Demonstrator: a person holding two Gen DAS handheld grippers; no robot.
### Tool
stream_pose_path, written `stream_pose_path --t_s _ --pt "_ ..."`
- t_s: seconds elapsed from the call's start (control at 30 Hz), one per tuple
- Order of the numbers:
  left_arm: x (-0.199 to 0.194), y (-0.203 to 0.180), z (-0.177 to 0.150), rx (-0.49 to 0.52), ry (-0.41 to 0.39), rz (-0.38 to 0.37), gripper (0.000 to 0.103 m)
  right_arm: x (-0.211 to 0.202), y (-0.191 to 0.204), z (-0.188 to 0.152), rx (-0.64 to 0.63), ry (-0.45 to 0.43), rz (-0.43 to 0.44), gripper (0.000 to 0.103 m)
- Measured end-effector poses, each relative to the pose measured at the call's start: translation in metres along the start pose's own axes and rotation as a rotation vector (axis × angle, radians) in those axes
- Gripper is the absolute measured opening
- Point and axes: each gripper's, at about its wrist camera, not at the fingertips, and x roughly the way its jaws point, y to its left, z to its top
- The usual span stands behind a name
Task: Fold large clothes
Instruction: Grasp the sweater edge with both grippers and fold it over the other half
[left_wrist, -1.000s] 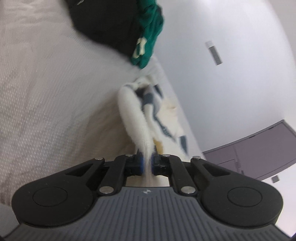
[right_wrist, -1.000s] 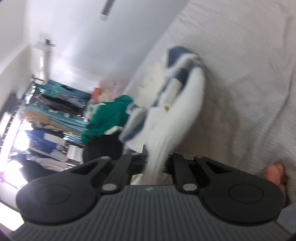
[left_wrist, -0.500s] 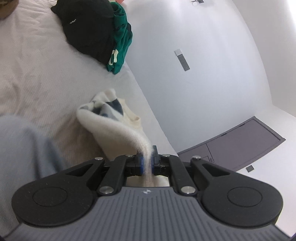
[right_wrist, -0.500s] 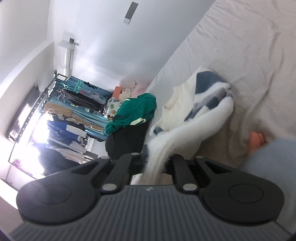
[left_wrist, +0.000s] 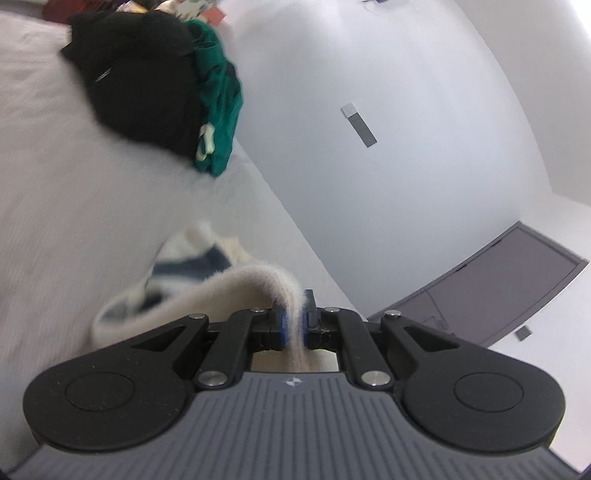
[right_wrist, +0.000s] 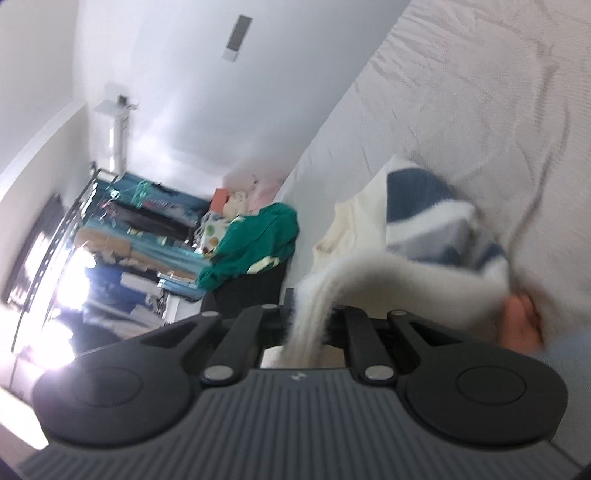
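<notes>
- Left gripper (left_wrist: 293, 325): jaws pressed together on a thin fold of the fluffy cream sweater with blue-grey blocks (left_wrist: 207, 273); blue pads (left_wrist: 282, 326) bite the fabric just behind its edge.
- Right gripper (right_wrist: 308, 317): likewise clamped on a bunched cream strand of the same sweater (right_wrist: 413, 236); fabric runs straight through the closed jaws.
- Sweater hangs from both grips in front of the cameras, its bulk bunched and trailing toward the pale textured bedspread (left_wrist: 74, 206). Whether its lower part rests on the bed, cannot tell; both views are blurred.
- Judged step: lifting the sweater by two points to shake it open before laying it flat.
- To do it well: keep both clamps firm, spread the hands apart until the held edge is taut, lift enough for the body to hang free, then lower it onto bare bedspread.
- Fluffy knit likely slips and stretches; avoid jerks.
- Further out: black garment (left_wrist: 140, 77) and green garment (left_wrist: 218, 110) piled at the bed's far edge, well apart; lay the sweater short of them.
- Bare toes (right_wrist: 521, 325) show low in the right view, beside the hanging fabric.
</notes>
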Motion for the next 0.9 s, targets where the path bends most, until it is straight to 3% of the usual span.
stream_pose_path --t_s 0.23,0.4,0.53,0.73,0.9 --pt "0.139 0.014 0.058 0.018 -0.005 0.151 0.009 0.107 -0.012 0.054 0.101 -0.044 -0.117 0.01" --pt "0.23 0.041 0.076 0.044 -0.004 0.227 0.009 0.173 -0.042 0.077 0.191 -0.069 -0.161 0.01" --pt "0.272 0.07 0.082 0.063 0.005 0.251 0.009 0.211 -0.066 0.089 0.197 -0.056 -0.14 0.01" --pt "0.303 0.108 0.091 0.026 -0.018 0.241 0.009 0.256 -0.085 0.104 0.178 -0.028 -0.06 0.011" --pt "0.329 0.119 0.096 0.083 -0.026 0.261 0.009 0.286 -0.096 0.114 0.159 -0.004 -0.047 0.012"
